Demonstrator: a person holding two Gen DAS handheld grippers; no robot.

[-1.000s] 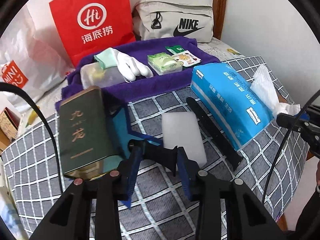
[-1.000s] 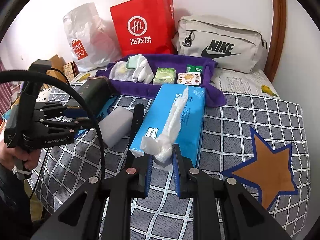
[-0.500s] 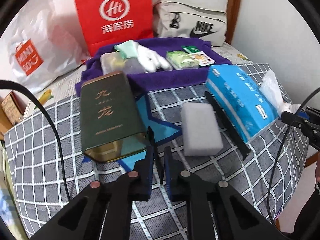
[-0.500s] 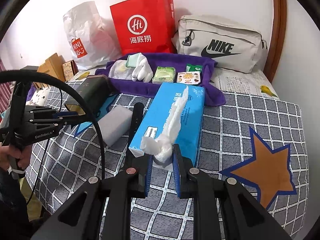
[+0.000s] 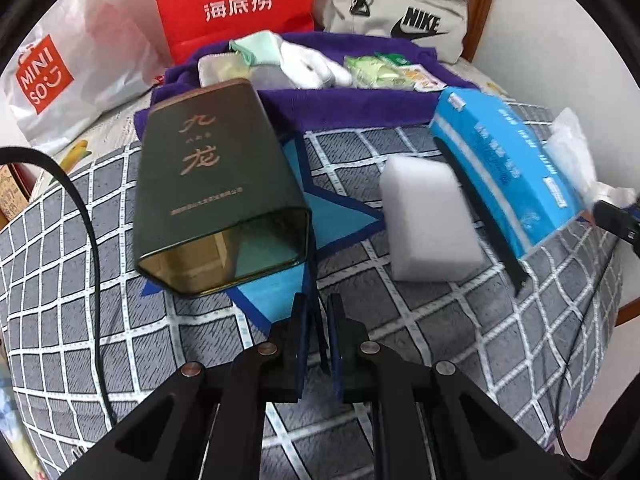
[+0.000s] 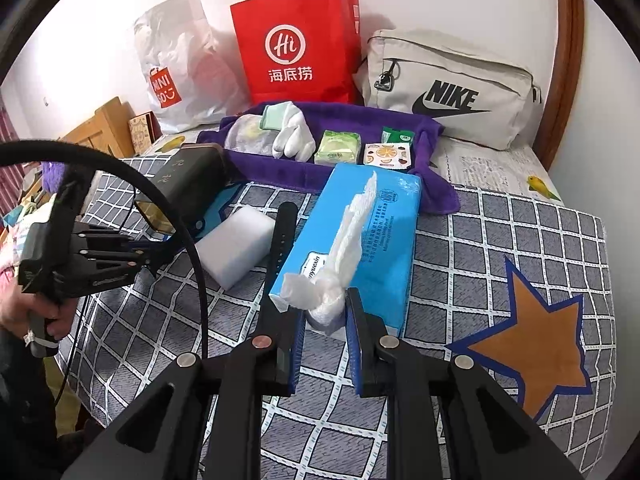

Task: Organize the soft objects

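- The left gripper (image 5: 318,312) is hanging over the checked bedcover (image 5: 460,320), with its jaws pressed almost together and nothing between them. It is pointing at the gap between the dark green tin (image 5: 216,184) and the white sponge block (image 5: 428,220).
- The sponge block is lying flat on the cover, just beside a black strap (image 5: 480,216) and free of both tools. I think it is waiting there to be sorted.
- The right gripper (image 6: 325,320) is clenching the bunched white tissue (image 6: 340,264) that is coming out of the blue tissue pack (image 6: 384,248). Probably the person is holding it there so the sheet is pulling out, or the pack is staying in place.
- The purple tray (image 6: 424,128) near the wall is already keeping a white glove (image 6: 294,136), a green packet (image 6: 336,148) and a small sachet (image 6: 388,156), so it seems to be the collecting place for the soft things.
- The tin is lying on its side with the open mouth toward us; what is inside I cannot tell.
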